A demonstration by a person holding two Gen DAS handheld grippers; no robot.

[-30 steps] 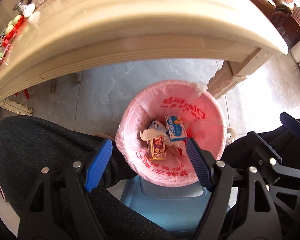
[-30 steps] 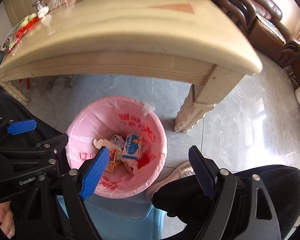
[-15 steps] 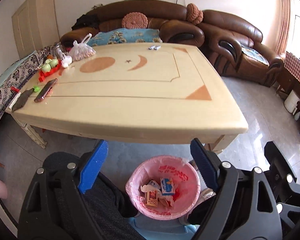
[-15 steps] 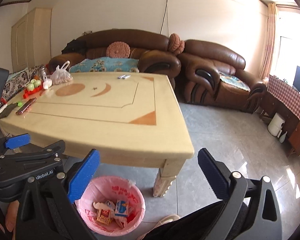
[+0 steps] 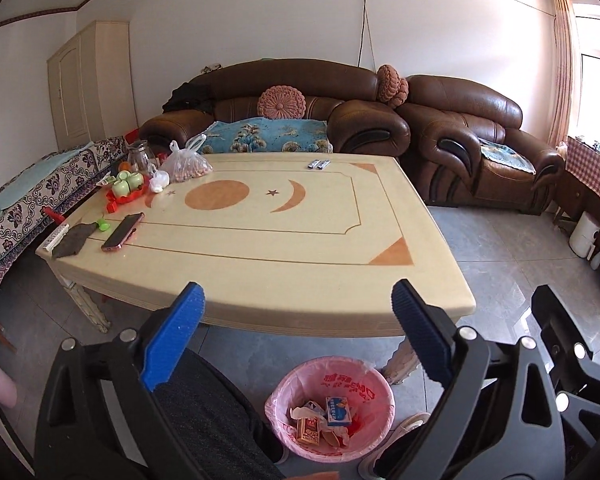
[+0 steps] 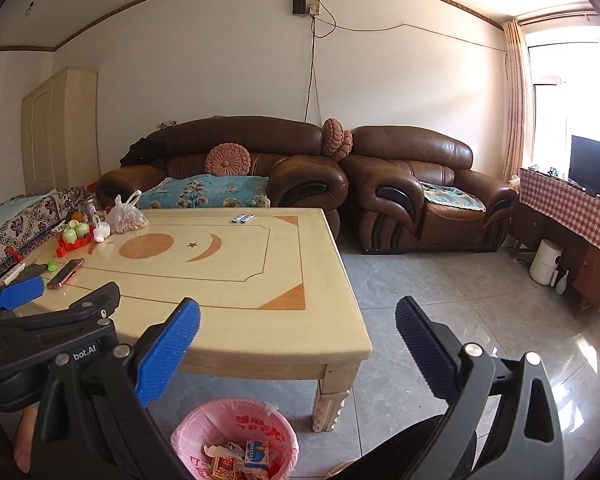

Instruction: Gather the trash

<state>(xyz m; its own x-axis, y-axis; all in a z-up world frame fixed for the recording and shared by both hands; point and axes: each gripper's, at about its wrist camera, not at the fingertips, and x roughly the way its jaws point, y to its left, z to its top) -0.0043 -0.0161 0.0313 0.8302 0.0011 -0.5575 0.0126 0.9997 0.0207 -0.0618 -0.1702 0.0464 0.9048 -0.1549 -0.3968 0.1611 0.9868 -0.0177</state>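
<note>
Brown sofas [image 5: 300, 120] line the far wall, and a cream table [image 5: 260, 248] fills the middle of both my views, with a phone [image 5: 123, 232], a bag [image 5: 186, 166] and green cups [image 5: 126, 184] along its left side and two small wrappers [image 5: 319, 165] near its far edge. Both grippers I hold raised in front of the table's near edge, tipped somewhat downward, over the person's dark trouser legs [image 5: 204, 420]. My left gripper [image 5: 296, 340] has its blue pads spread wide and its jaws are opening, with nothing between them; through the gap I see only table edge and floor. My right gripper [image 6: 298, 350] stands just as wide, also empty, its pads touching nothing. From the right view the left gripper's black frame and one blue pad sit just to the left of it, the two tools close side by side. On the grey tile below, by the table's near right leg, sits the bin [image 5: 330, 408] with its pink liner, and the trash [image 5: 326, 420] lies inside it: small cartons, one blue and white, one red and gold, and crumpled paper
</note>
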